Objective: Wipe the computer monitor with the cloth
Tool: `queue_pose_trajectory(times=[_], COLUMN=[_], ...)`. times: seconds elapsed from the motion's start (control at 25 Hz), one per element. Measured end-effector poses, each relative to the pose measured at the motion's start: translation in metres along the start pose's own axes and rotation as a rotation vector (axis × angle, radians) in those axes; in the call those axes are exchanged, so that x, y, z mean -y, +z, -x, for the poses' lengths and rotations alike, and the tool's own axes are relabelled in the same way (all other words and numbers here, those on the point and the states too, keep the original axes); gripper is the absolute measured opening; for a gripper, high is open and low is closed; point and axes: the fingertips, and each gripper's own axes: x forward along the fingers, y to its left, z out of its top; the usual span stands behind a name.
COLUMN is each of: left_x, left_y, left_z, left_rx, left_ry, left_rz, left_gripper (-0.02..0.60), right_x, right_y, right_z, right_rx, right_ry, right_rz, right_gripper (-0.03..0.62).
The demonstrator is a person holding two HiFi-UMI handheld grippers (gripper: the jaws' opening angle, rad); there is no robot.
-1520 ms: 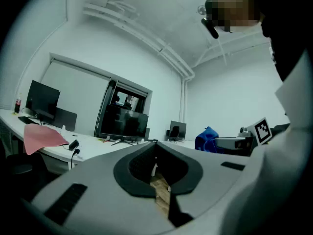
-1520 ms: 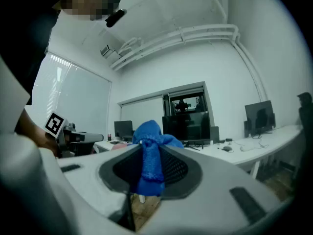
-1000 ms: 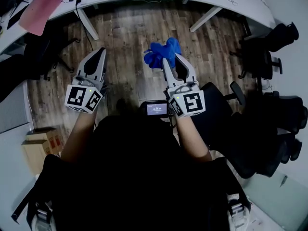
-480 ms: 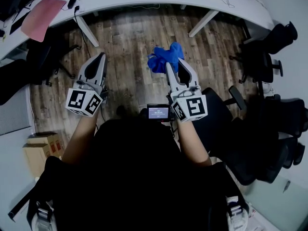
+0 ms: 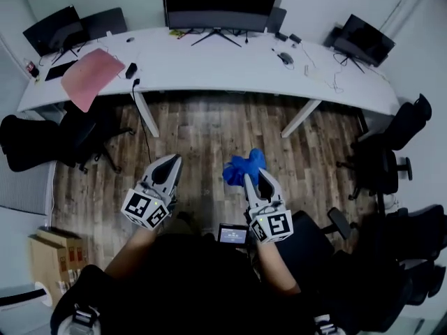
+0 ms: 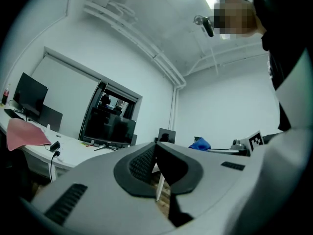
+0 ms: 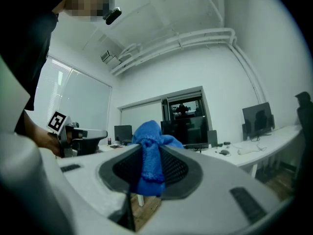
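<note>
A large dark computer monitor (image 5: 220, 2) stands at the back middle of the long white desk (image 5: 209, 65); it also shows far ahead in the left gripper view as the monitor (image 6: 108, 129) and in the right gripper view as the monitor (image 7: 188, 126). My right gripper (image 5: 253, 176) is shut on a bunched blue cloth (image 5: 242, 167), which bulges above the jaws as the cloth (image 7: 149, 155). My left gripper (image 5: 170, 168) is shut with nothing in it, its jaws meeting (image 6: 155, 163). Both grippers hang over the wooden floor, well short of the desk.
Smaller monitors stand at the desk's left (image 5: 54, 28) and right (image 5: 363, 39). A pink folder (image 5: 91, 75), a mouse and cables lie on the desk. Black office chairs stand at left (image 5: 42, 142) and right (image 5: 391, 145). Cardboard boxes (image 5: 45, 260) sit at lower left.
The head view has tilted up, so the desk and monitors came into sight. Both grippers stay side by side with the cloth held in the right one.
</note>
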Motion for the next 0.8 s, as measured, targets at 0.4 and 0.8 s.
queue_pose_trajectory(times=[0.4, 0.8], left_x=[-0.077, -0.197], left_y=[0.013, 0.045], left_z=[-0.072, -0.166], left_rx=[0.033, 0.017], left_ry=[-0.005, -0.02], left_rz=[0.006, -0.02], left_gripper=[-0.006, -0.006], right_x=[0.04, 0.087], right_y=[0.013, 0.039], right_z=[-0.102, -0.252], right_rx=[0.038, 0.057], right_ry=[0.04, 0.031], right_rz=[-0.017, -0.031], right_gripper=[0.103, 0.103])
